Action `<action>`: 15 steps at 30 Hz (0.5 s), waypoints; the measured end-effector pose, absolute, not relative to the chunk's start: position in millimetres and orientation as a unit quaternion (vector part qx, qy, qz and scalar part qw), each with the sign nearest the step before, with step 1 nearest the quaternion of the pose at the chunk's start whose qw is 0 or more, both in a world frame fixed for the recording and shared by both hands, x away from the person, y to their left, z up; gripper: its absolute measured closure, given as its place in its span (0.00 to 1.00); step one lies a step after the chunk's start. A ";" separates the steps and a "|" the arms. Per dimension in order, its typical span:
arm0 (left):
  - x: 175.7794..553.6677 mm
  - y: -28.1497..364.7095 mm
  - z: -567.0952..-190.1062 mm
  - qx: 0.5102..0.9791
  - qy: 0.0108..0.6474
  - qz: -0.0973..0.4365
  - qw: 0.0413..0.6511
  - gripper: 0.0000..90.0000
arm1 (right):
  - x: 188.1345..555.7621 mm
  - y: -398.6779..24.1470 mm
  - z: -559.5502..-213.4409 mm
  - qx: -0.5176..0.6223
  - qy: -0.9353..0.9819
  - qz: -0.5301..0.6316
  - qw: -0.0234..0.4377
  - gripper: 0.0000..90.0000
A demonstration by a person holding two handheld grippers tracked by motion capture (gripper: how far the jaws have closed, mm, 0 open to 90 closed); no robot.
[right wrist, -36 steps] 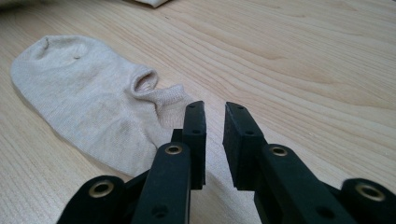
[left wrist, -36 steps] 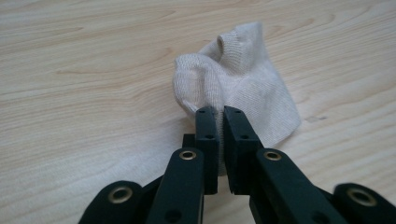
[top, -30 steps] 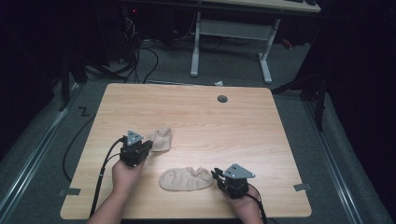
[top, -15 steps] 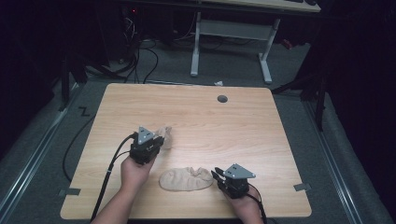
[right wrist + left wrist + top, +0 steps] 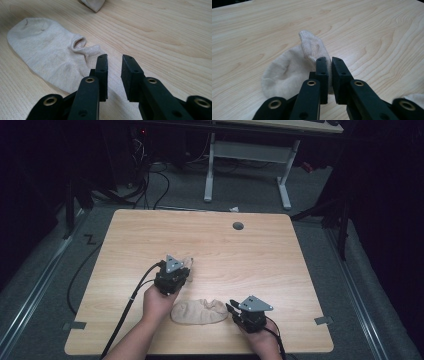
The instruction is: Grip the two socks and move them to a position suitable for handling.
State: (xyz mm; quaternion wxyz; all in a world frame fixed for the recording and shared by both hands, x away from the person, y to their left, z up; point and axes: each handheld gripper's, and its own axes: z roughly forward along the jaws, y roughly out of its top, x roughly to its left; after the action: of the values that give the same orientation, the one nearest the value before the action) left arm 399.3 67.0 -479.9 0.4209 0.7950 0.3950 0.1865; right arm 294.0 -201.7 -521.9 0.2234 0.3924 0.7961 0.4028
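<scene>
Two beige ankle socks are on the wooden table. My left gripper is shut on the edge of one sock. In the left gripper view this sock is lifted at the pinched edge between the jaws, and the rest of it trails on the wood. The second sock lies flat near the front edge. My right gripper sits at its right end. In the right gripper view the narrowly open gripper has bare wood in its gap, just beside that sock's cuff.
A round cable hole sits near the table's far edge. Black cables trail off the table's front left from my left gripper. Another desk's white legs stand on the grey floor beyond. A corner of the flat sock shows in the left gripper view.
My left gripper has moved right across the table, drawing its sock along toward the middle. The right gripper and the flat sock have stayed put.
</scene>
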 end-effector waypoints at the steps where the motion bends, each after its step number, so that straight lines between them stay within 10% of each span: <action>1: 400.0 63.9 -481.1 0.797 0.394 0.184 0.420 0.93 | 293.9 -201.8 -521.8 0.393 0.796 0.403 0.223 0.85; 15: 408.3 23.2 -483.5 0.811 0.358 0.162 0.433 0.72 | 294.1 -204.9 -521.8 0.394 0.795 0.403 0.223 0.83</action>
State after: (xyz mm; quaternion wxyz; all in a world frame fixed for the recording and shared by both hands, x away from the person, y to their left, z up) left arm 408.3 23.2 -483.5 0.4326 0.8114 0.3580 0.1624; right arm 294.1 -204.9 -521.8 0.2231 0.3938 0.7954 0.4030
